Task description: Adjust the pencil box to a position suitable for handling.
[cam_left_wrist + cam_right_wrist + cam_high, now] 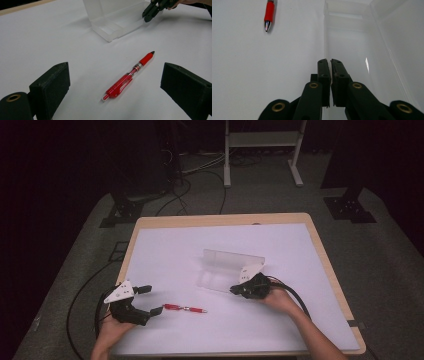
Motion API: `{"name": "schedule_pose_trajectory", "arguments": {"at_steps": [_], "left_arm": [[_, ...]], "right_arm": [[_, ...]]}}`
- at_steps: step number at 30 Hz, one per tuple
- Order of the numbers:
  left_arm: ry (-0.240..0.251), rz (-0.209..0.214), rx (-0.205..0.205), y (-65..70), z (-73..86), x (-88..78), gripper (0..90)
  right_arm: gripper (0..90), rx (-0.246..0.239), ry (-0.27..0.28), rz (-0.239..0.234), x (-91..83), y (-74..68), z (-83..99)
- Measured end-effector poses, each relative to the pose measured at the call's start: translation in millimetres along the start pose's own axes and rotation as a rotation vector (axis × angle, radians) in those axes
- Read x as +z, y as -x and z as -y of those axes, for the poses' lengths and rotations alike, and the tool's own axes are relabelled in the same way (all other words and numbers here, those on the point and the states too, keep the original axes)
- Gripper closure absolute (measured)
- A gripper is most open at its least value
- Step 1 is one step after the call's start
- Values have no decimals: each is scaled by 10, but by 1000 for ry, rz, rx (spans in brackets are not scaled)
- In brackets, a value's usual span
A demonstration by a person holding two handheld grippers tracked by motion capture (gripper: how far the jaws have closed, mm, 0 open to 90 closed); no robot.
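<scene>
At the clear box's [227, 270] near rim, right fingers [234, 290] closed, empty; left fingers [150, 300] wide beside pen [185, 308].

The left gripper [150, 300] is held low at the near left of the table, its body resting in the person's left hand [116, 326], which enters from the bottom edge. Its jaws stand wide apart, pointing rightward across the table, with nothing pressed between the pads. The right gripper [234, 290] is carried by the right hand [278, 299], forearm angling in from the lower right. Its jaws point leftward and are closed together, pad against pad, gripping nothing. A cable trails back from each gripper.
</scene>
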State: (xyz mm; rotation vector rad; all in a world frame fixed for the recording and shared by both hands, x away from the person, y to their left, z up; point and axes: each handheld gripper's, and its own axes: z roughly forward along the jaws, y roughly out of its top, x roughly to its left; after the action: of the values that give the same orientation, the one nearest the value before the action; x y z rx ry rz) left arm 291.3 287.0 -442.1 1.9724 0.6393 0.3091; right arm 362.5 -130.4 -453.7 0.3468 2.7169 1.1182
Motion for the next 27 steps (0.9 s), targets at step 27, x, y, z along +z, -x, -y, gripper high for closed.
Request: {"name": "schedule_pose_trajectory", "arguments": {"at_steps": [27], "left_arm": [[-1, 13, 8, 23, -20, 12, 81]], "right_arm": [[731, 97, 10, -47, 33, 20, 80]]}}
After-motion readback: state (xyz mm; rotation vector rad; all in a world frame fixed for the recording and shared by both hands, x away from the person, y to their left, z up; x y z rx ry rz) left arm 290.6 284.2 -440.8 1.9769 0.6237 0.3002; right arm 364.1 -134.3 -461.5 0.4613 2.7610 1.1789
